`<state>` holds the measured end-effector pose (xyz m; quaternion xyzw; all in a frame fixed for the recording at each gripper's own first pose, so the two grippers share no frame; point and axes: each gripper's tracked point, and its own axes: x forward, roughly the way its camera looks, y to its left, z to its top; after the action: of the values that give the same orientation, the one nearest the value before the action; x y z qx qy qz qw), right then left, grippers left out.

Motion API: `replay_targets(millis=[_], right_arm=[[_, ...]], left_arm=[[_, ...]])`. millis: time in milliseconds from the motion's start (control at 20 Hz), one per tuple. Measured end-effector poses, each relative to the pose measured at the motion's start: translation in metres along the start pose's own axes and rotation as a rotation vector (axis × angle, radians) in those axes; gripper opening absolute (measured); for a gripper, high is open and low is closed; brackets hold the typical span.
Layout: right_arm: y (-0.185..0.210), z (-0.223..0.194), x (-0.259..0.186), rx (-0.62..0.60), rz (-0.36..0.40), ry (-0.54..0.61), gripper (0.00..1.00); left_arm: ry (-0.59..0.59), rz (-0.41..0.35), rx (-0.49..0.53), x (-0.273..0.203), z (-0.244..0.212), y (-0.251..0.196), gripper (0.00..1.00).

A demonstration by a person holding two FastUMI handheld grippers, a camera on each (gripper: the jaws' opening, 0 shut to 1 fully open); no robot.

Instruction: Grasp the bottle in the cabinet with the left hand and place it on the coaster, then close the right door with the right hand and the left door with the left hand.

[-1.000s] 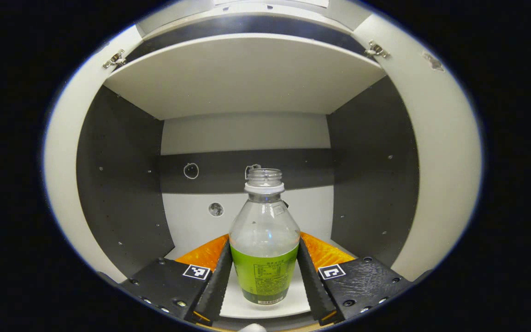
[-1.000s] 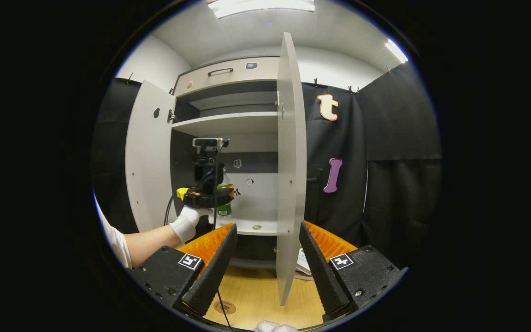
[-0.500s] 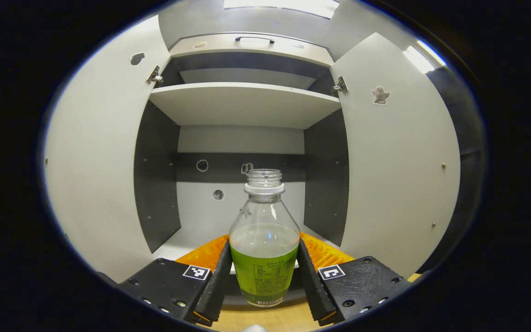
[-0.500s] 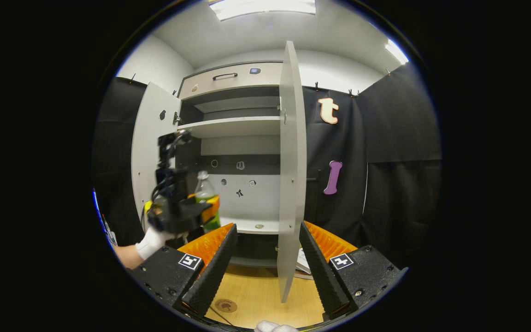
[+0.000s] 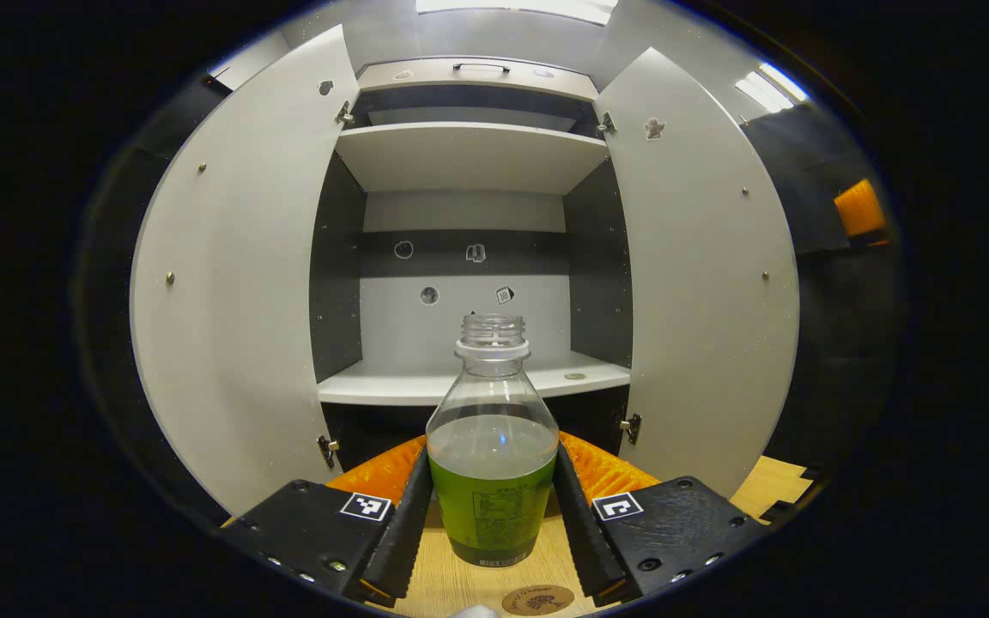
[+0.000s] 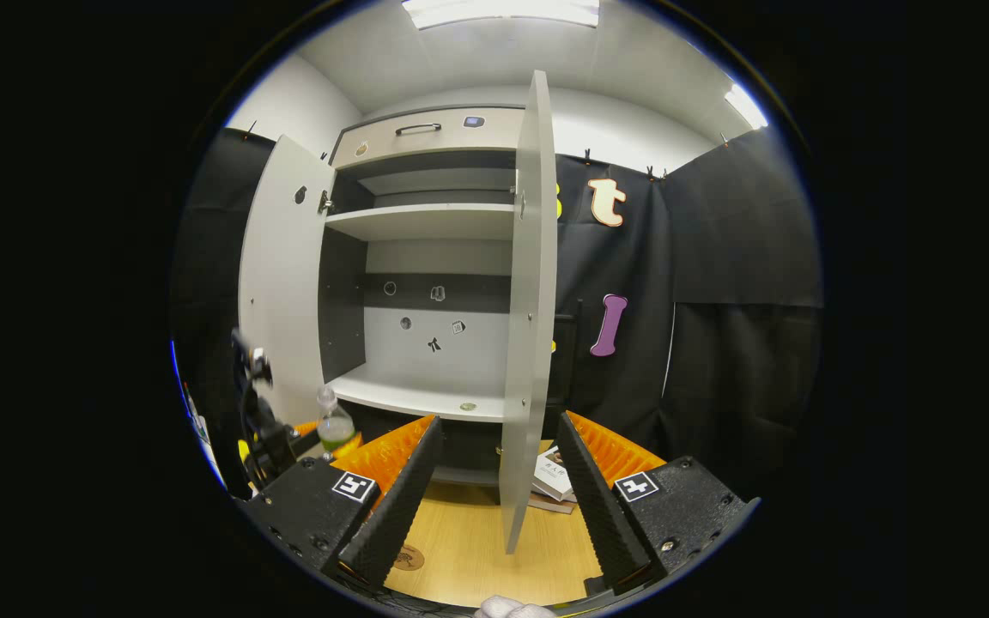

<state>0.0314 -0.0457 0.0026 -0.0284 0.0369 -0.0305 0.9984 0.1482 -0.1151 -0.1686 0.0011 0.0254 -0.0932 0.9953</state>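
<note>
Left gripper clamped around bottle, coaster edge-cropped below.

The left gripper view looked straight into the open cabinet from low over the worktop, fairly near. The right gripper view stood farther back and off to the right, facing the right door's edge. Both shared the cabinet interior and worktop.

Clear glossy plastic bottle with green paper-like label; matt pale laminate cabinet doors, small shiny metal hinges; smooth light wood-grain tabletop; round brown coaster at 6 o'clock.
</note>
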Motion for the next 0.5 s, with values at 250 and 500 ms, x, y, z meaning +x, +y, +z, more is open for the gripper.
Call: replay_targets(millis=[250, 500], right_arm=[[0.006, -0.007, 0.004, -0.045, 0.014, 0.034, 0.83], [0.009, -0.011, 0.007, -0.095, 0.03, 0.061, 0.83]], left_arm=[[-0.013, -0.064, -0.066, -0.013, -0.054, -0.021, 0.7], [0.045, -0.084, -0.07, -0.02, -0.118, -0.037, 0.74]])
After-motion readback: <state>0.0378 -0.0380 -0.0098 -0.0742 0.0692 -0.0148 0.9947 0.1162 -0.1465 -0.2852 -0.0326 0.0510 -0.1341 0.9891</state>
